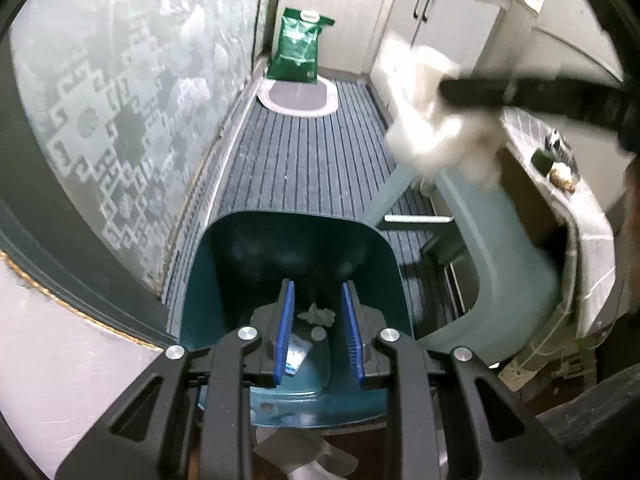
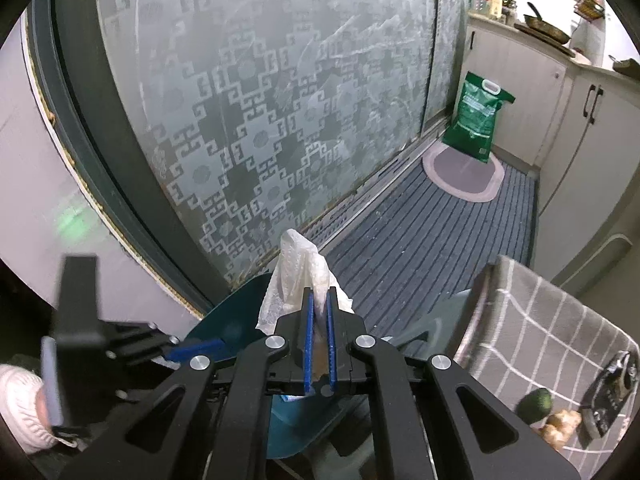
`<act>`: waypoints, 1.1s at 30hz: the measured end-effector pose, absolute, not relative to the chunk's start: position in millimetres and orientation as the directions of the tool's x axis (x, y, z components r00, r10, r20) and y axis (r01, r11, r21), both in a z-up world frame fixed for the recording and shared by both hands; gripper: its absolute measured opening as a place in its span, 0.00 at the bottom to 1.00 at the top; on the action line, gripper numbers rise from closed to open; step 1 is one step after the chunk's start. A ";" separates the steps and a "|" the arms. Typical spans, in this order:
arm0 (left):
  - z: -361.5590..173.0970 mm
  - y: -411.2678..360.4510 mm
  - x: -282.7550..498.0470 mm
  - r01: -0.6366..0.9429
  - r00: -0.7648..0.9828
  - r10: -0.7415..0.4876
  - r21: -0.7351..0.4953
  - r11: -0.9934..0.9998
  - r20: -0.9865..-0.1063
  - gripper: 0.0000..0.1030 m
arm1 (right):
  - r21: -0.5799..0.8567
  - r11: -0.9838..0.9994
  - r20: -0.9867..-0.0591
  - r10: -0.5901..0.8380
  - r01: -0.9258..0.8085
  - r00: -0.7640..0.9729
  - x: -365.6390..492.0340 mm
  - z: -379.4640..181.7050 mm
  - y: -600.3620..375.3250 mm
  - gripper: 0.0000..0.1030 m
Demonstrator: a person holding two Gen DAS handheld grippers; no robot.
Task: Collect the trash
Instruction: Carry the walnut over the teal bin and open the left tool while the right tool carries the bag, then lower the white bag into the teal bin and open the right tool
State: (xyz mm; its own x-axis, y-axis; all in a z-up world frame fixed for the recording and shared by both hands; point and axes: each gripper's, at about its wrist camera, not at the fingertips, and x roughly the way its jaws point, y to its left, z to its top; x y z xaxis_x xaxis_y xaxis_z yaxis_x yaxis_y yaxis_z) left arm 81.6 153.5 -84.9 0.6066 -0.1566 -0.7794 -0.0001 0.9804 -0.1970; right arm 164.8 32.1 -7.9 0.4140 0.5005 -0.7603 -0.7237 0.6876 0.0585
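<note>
A dark teal dustpan (image 1: 288, 248) hangs over the striped floor mat, and my left gripper (image 1: 318, 286) is shut on its handle. Inside it lie a crumpled grey scrap (image 1: 319, 315) and a blue-white wrapper (image 1: 298, 354). My right gripper (image 2: 319, 296) is shut on a white paper tissue (image 2: 296, 276), which sticks up past the blue pads. In the left wrist view that tissue (image 1: 424, 128) shows blurred at the upper right, above and to the right of the pan, under the right gripper (image 1: 446, 92). The right wrist view has the dustpan (image 2: 236, 320) just below the tissue, with the left gripper (image 2: 188, 350) at its left edge.
A frosted patterned sliding door (image 2: 260, 120) runs along the left. A green sack (image 1: 300, 46) stands on an oval mat (image 1: 298, 98) by white cabinets (image 1: 444, 28). A pale green plastic stool (image 1: 504, 256) and a table with a checked cloth (image 2: 540, 320) crowd the right.
</note>
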 end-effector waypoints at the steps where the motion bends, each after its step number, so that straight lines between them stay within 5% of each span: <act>1: -79.3 156.7 78.8 -0.004 0.619 -0.152 -0.198 0.980 -0.770 0.25 | 0.059 0.684 -0.765 0.499 -0.727 0.408 164.1 -10.4 35.4 0.05; 33: 27.6 201.0 23.4 -0.060 0.799 -0.103 -0.249 0.967 -0.592 0.20 | -0.017 0.579 -0.930 0.290 -0.815 0.226 134.3 -135.3 104.5 0.06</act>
